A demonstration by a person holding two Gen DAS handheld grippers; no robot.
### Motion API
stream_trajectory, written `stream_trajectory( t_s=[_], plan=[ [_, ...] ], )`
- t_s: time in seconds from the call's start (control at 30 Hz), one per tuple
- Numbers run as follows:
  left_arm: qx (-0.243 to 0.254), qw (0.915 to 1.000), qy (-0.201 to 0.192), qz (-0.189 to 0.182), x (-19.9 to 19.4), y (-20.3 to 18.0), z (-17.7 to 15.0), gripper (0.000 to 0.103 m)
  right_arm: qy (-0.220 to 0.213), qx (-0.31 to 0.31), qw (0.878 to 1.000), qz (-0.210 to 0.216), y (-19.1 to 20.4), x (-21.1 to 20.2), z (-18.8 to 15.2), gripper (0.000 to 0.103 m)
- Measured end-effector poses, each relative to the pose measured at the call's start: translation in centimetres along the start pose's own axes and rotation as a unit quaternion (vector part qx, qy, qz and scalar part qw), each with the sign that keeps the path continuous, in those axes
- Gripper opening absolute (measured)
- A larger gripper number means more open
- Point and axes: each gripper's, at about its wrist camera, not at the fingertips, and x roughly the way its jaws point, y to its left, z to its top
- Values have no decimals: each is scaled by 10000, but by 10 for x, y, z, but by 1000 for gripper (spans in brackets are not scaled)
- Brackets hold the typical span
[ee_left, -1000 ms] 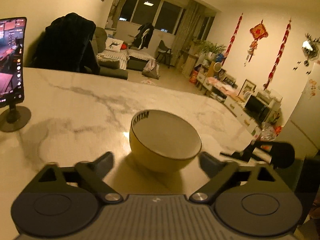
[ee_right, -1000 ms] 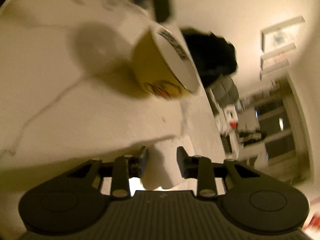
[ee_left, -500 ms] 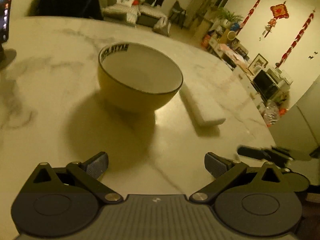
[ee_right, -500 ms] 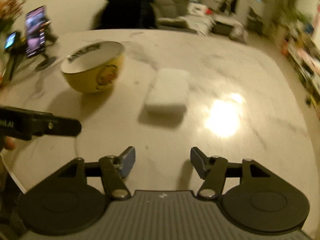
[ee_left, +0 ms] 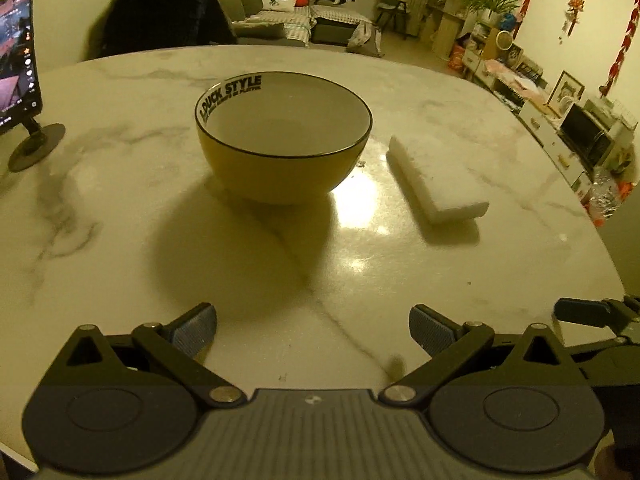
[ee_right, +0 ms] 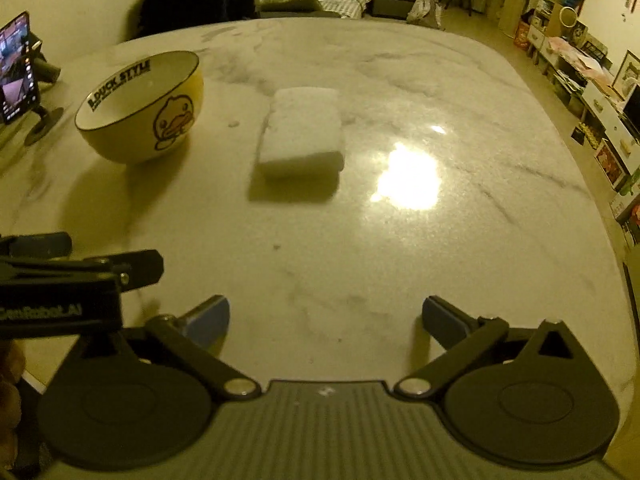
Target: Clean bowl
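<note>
Yellow bowl [ee_left: 283, 136] with a duck print, upright and empty on the marble table [ee_left: 120, 240]. White sponge [ee_left: 438, 178] lies flat at the bowl's 3 o'clock, apart from it. Left gripper [ee_left: 313, 328]: jaws wide, nothing between. Right gripper [ee_right: 326, 320]: jaws have just been opening, empty. Phone on stand [ee_left: 18, 80] at 9 o'clock.

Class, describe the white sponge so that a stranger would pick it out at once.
Start at the marble table. Beside the yellow duck bowl, apart from it, lies the sponge: a flat white block, the only rectangular thing there.
</note>
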Motion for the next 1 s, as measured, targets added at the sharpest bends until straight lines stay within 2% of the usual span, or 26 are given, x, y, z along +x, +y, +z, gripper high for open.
stream_trajectory(
  t_s=[0.33,1.0],
  plan=[
    [-89,9999,105,79,-6,-3,7,102,173,262,9994,-171,11,6,4,103],
    [-51,9993,286,214,-6,-9,13,102,302,260,9990,-178,7,10,12,103]
  ],
)
